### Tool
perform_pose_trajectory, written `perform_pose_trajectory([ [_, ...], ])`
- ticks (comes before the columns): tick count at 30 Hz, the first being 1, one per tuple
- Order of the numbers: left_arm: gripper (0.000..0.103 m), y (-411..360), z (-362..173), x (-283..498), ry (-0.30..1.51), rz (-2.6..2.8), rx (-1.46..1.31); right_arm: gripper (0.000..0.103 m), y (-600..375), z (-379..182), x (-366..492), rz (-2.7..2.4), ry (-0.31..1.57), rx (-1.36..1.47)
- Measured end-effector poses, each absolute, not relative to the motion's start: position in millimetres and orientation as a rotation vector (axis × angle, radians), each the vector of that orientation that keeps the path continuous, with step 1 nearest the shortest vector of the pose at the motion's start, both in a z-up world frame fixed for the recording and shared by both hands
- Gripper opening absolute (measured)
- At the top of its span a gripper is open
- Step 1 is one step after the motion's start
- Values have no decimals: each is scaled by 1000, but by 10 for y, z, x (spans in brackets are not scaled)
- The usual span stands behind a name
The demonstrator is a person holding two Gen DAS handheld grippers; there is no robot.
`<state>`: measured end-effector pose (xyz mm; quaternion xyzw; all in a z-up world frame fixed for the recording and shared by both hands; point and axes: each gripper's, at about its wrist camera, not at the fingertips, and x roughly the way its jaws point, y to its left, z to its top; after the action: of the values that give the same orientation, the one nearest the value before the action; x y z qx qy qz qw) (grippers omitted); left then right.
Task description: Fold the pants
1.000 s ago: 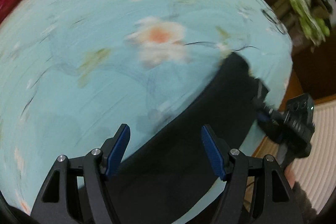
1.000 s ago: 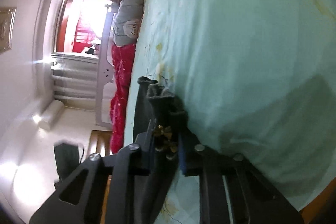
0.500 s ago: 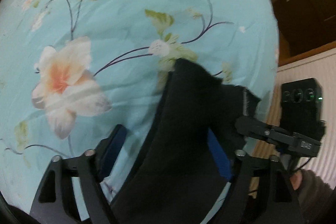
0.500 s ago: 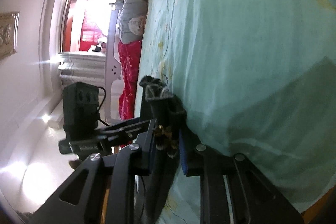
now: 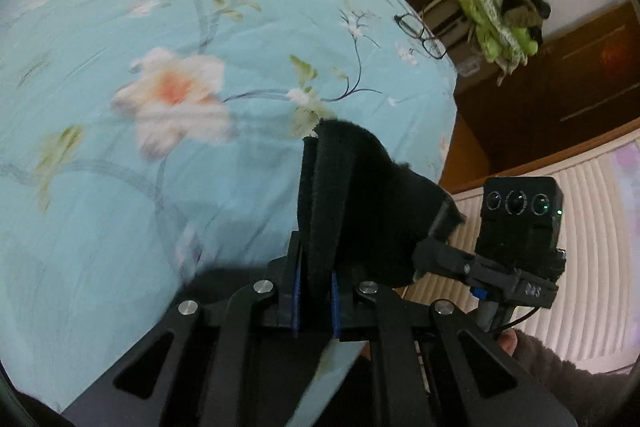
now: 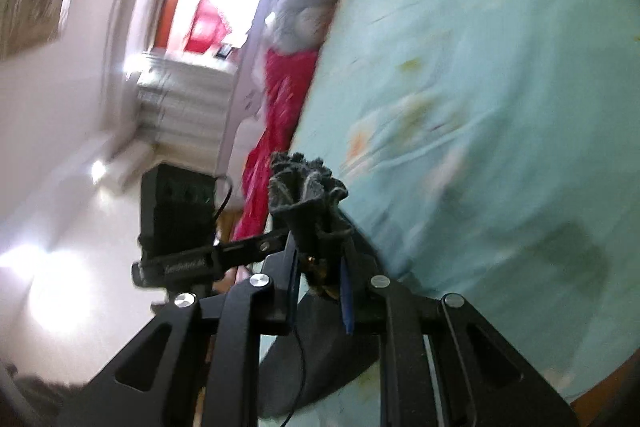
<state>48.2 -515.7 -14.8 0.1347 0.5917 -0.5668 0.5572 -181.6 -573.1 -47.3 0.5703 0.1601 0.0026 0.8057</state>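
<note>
The black pants (image 5: pixel 352 187) lie at the near edge of a light blue flowered bed sheet (image 5: pixel 160 147). My left gripper (image 5: pixel 316 267) has its jaws closing, and a folded edge of the black fabric stands pinched between the blue pads. In the right wrist view my right gripper (image 6: pixel 320 267) is shut on a bunched edge of the pants (image 6: pixel 308 195), held off the sheet (image 6: pixel 480 107). The two grippers are close side by side: the right one's fingers (image 5: pixel 440 255) show just right of the cloth, and the left unit's camera box (image 6: pixel 176 211) is at the left.
A pair of glasses (image 5: pixel 420 35) lies at the bed's far right edge. Beyond it a dark wooden cabinet holds a heap of clothes (image 5: pixel 496 19). A red blanket (image 6: pixel 280 107) and a grey bundle (image 6: pixel 308 7) lie along the bed's far side, by a bright doorway.
The left gripper's wide jaws came over the pants' edge and closed onto it. The right gripper rose and rolled a little, still gripping its bunch of fabric.
</note>
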Motion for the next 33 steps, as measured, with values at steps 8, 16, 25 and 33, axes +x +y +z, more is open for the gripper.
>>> perform_pose_trajectory([
  [8, 13, -3619, -346, 742, 1458, -1097, 142, 20, -4744, -230, -1171, 238, 615, 993],
  [16, 20, -2824, -558, 896, 1517, -936, -95, 46, -4297, -315, -849, 168, 876, 856],
  [25, 61, -2835, -485, 682, 1549, -1001, -305, 65, -5004, -323, -1755, 58, 665, 1148],
  [33, 72, -2920, -417, 529, 1524, -1035, -418, 66, -5057, -663, -1896, 107, 629, 1307],
])
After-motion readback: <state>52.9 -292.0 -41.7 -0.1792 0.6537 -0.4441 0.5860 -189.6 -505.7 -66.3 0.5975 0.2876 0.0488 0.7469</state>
